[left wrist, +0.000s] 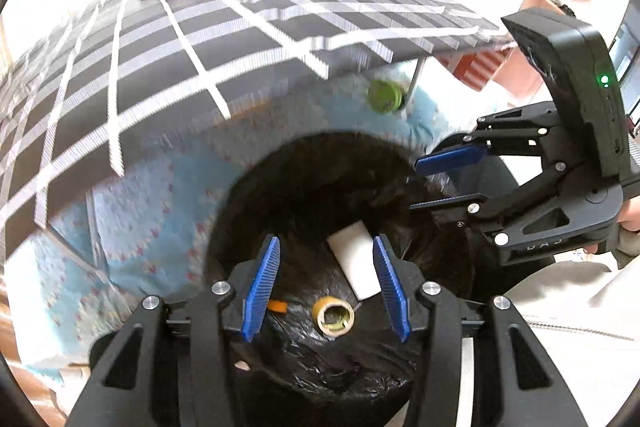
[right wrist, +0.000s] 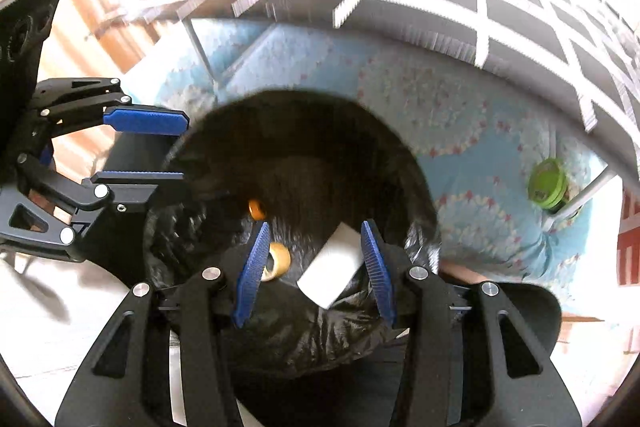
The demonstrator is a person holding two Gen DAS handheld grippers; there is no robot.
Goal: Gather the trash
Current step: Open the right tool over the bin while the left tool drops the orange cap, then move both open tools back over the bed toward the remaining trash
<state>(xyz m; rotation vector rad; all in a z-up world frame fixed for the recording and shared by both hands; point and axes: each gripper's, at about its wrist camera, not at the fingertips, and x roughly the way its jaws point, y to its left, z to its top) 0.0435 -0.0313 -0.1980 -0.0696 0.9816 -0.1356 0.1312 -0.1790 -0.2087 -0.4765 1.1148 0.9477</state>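
Left tongs (left wrist: 326, 287) nearest the lens, blue ribbed pads spread apart, nothing between them, poised above the mouth of a round bin lined with a black plastic bag (left wrist: 320, 367). Right tongs (right wrist: 310, 269) likewise spread wide and empty, over the same bin (right wrist: 224, 247) from the opposite side. Each pair shows in the other's view: right tongs (left wrist: 444, 183) to the upper right of the left ones, left tongs (right wrist: 160, 149) to the upper left of the right ones, both at the bin rim.

Inside the bin, below both tongs: a white rectangular block (left wrist: 354, 263), looks like foam or sponge, material unclear, seen between the left pads; same block (right wrist: 330, 269) between the right pads. A yellowish cardboard tape roll (left wrist: 333, 315) lies just beside the block, nearer the left tongs' base; in the right view the roll (right wrist: 280, 261) sits partly behind the left-hand pad. A small orange piece (left wrist: 277, 306) lies beside the roll; type unclear.

Beyond the bin, a green round lidded tub (left wrist: 385, 96) sits on a light blue patterned rug (left wrist: 160, 211), next to a thin metal leg, under the bench with a dark grey and white checked cloth (left wrist: 200, 39). Tub (right wrist: 547, 187) is far right of the right tongs.
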